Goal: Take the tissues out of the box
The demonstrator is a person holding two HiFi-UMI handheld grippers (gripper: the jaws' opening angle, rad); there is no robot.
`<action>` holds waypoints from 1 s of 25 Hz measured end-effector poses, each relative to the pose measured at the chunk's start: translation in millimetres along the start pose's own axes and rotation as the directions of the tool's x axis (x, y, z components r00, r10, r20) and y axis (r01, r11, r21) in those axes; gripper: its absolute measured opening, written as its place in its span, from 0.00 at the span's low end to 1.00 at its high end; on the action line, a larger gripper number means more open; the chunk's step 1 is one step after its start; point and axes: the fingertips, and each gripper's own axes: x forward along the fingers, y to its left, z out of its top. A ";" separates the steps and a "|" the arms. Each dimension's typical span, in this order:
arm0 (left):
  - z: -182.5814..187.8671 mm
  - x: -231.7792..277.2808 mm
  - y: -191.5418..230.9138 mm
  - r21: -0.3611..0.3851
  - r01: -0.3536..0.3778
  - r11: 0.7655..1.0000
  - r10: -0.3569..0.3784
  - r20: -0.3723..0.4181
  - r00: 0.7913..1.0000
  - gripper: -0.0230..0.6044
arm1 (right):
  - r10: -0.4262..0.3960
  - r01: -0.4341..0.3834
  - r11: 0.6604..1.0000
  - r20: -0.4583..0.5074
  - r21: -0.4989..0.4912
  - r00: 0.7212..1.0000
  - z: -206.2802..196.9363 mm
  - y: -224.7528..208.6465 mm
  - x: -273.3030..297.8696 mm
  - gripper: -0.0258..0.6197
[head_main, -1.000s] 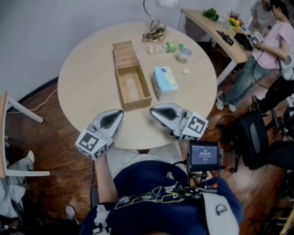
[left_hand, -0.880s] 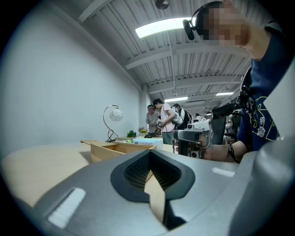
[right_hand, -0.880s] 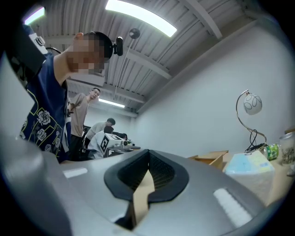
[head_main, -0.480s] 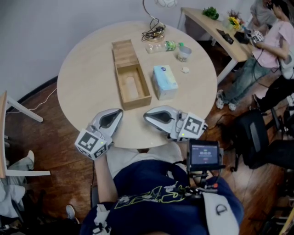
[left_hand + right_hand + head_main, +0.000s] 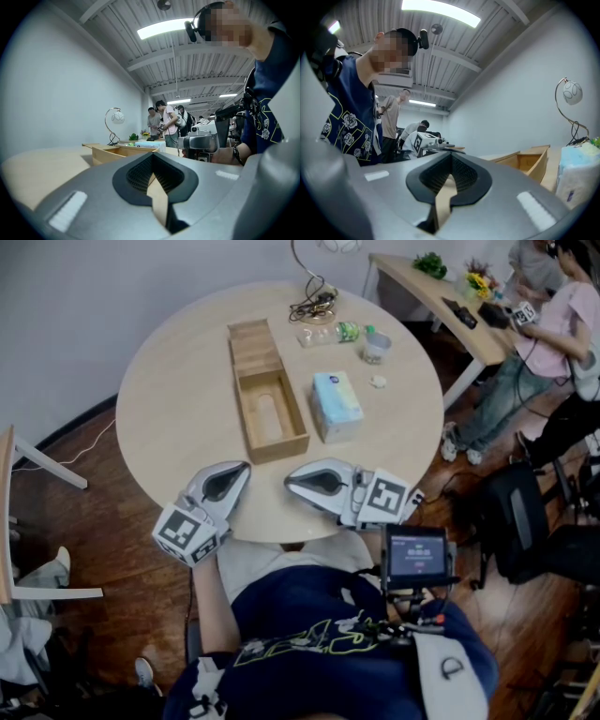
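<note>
An open wooden box [image 5: 272, 418] lies in the middle of the round table [image 5: 178, 381], its lid section stretching towards the far side. A light blue tissue pack [image 5: 336, 407] stands on the table just right of the box, outside it. My left gripper [image 5: 242, 468] rests at the near edge, shut and empty, pointing at the box's near end. My right gripper [image 5: 291, 478] lies beside it, also shut and empty, pointing left. In the left gripper view its jaws [image 5: 152, 157] meet, with the box [image 5: 112, 152] ahead. The right gripper view shows the pack [image 5: 579, 178] and the box [image 5: 529, 161] at right.
A desk lamp [image 5: 314, 296] with coiled cable, a plastic bottle [image 5: 333, 334], a cup [image 5: 377, 350] and a small white scrap [image 5: 379, 382] sit at the table's far side. People sit at a side table [image 5: 441, 296] at right. A chair [image 5: 28, 521] stands at left.
My right gripper has slid left along the near table edge, closer to the left gripper. The left gripper, box and tissue pack have not moved.
</note>
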 end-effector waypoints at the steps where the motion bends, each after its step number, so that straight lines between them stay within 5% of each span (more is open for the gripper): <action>1: 0.1 -0.2 -0.2 0.000 -0.001 1.000 0.001 0.000 1.000 0.04 | 0.002 -0.002 1.000 -0.006 0.001 1.000 -1.2 0.1 1.6 0.03; 25: 2.5 -2.1 -1.8 0.010 0.011 1.000 -0.012 0.023 1.000 0.04 | -0.029 0.029 1.000 -0.026 0.005 0.999 -4.2 -8.6 11.1 0.03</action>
